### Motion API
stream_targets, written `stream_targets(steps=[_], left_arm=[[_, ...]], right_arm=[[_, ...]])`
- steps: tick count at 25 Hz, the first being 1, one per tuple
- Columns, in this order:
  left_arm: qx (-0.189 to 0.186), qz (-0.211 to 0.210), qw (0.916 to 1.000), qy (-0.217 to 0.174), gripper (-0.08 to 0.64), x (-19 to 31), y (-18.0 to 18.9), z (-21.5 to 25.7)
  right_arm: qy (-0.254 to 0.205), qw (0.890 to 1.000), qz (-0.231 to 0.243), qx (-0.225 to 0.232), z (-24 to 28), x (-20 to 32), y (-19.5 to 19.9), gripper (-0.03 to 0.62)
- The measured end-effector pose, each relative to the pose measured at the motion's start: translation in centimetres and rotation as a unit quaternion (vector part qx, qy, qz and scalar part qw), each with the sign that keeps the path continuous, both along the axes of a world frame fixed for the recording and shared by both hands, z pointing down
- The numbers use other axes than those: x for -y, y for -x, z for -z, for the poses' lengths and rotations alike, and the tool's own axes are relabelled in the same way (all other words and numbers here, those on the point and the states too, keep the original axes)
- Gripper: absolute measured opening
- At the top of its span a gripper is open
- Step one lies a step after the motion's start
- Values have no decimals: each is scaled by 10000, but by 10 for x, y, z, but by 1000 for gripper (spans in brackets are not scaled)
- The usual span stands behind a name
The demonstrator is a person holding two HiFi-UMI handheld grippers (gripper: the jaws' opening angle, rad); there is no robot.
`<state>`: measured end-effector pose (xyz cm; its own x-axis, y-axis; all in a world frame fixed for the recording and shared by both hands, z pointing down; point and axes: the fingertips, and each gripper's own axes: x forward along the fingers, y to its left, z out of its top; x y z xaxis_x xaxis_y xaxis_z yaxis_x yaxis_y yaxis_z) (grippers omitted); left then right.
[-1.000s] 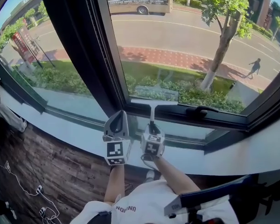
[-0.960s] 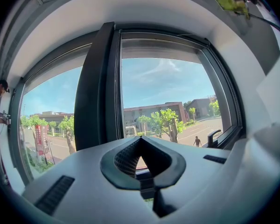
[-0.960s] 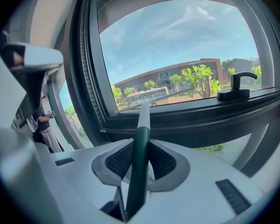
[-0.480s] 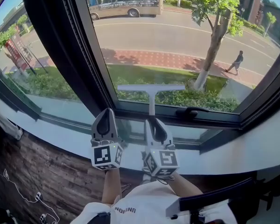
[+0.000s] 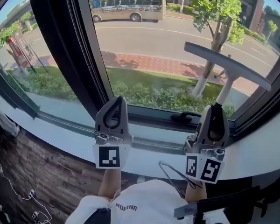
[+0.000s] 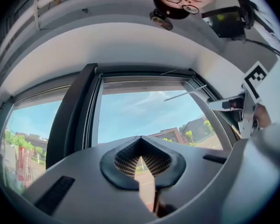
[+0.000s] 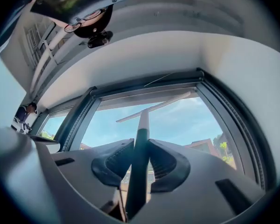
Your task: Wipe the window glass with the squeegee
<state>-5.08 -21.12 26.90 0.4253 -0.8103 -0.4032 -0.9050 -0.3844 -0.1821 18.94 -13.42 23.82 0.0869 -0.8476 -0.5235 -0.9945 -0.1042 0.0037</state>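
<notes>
Grey squeegee rises from the right gripper, whose jaws clamp its dark handle. Its blade slants across the right part of the window glass. To the left, the left gripper has its jaws pressed together on nothing. Both hover over the white sill, right of a dark frame post.

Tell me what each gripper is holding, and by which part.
The right gripper is shut on the squeegee, clamping the dark lower part of its handle. The left gripper holds nothing; its jaws are together.
</notes>
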Motion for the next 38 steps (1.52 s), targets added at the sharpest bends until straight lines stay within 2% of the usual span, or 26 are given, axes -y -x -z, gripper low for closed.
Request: stream_targets(steps=[5, 10, 14, 22, 28, 38], left_arm=[[-25, -91, 9998, -196, -5, -1, -12, 22], [-216, -194, 9984, -479, -5, -4, -16, 46], [-180, -301, 9973, -637, -5, -6, -30, 56], [-203, -606, 9931, -983, -5, -2, -70, 84], [-169, -557, 9917, -1151, -5, -4, -77, 95], [-243, -482, 9927, -1075, -5, 4, -73, 91]], right_arm=[[-349, 9988, -267, 229, 23, -28, -48, 98], [-433, 9977, -518, -11, 29, -42, -64, 98], [-412, 9982, -418, -88, 32, -35, -61, 98], [-626, 9978, 102, -200, 61, 6, -37, 98], [-767, 9961, 204, -381, 76, 12, -27, 98], [-772, 9961, 131, -411, 75, 15, -27, 98]])
